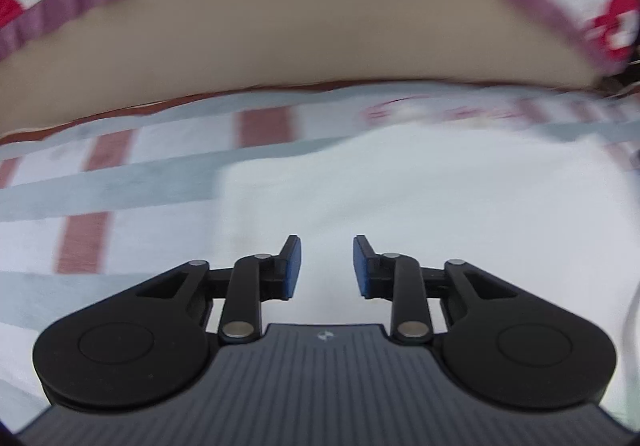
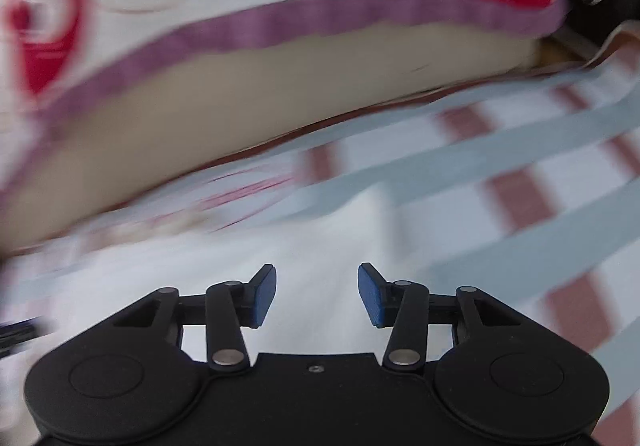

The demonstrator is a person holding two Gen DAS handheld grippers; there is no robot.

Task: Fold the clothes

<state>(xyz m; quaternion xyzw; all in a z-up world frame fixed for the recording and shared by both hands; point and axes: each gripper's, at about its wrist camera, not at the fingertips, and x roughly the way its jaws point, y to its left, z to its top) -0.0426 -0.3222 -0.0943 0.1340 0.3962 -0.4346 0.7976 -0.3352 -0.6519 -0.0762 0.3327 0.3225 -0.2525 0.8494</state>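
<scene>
Where both tongs gape empty, striped bedsheet (image 1: 100, 182) under white garment (image 1: 400, 186), beige wall (image 1: 280, 46) beyond.

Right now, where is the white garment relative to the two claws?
The white garment lies flat on the striped sheet, directly ahead of the open left claw; in the right wrist view it sits under the open right claw.

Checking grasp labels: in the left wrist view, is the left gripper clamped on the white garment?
No, the left gripper is open, its blue pads apart above the white garment, nothing between them.
</scene>
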